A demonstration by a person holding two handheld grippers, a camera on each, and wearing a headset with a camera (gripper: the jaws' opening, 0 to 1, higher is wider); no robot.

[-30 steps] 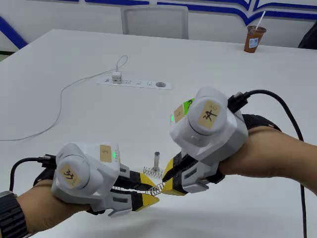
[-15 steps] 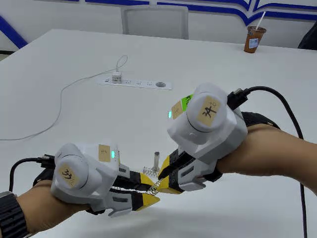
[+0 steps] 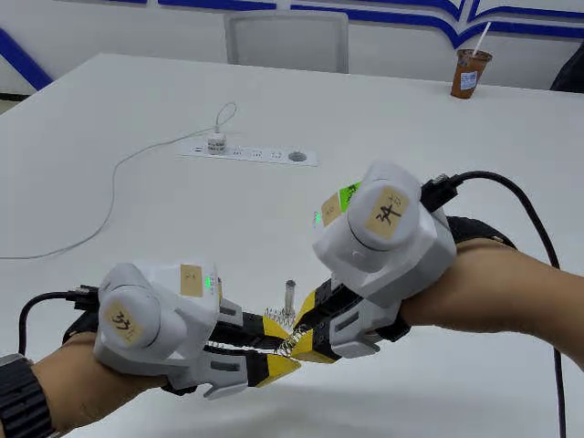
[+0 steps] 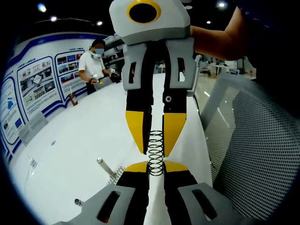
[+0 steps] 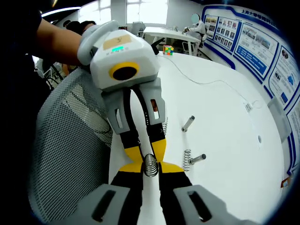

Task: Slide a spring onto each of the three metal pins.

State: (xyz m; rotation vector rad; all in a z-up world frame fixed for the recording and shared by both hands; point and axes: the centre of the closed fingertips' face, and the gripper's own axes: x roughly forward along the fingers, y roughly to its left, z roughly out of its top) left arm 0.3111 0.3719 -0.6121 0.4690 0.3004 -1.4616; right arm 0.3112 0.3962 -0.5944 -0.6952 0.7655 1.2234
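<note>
Just above the white surface, close before an upright pin, the left tongs and right tongs both stay closed on one spring, each pinching an end; only the right has shifted slightly, so threading has likely not begun. Its long axis runs tip to tip, slanting up toward the right tongs, not down the pin

An office or showroom: a wide white tabletop with a power strip, a mesh office chair, a takeaway drink cup, and blue-trimmed display boards on the walls.
</note>
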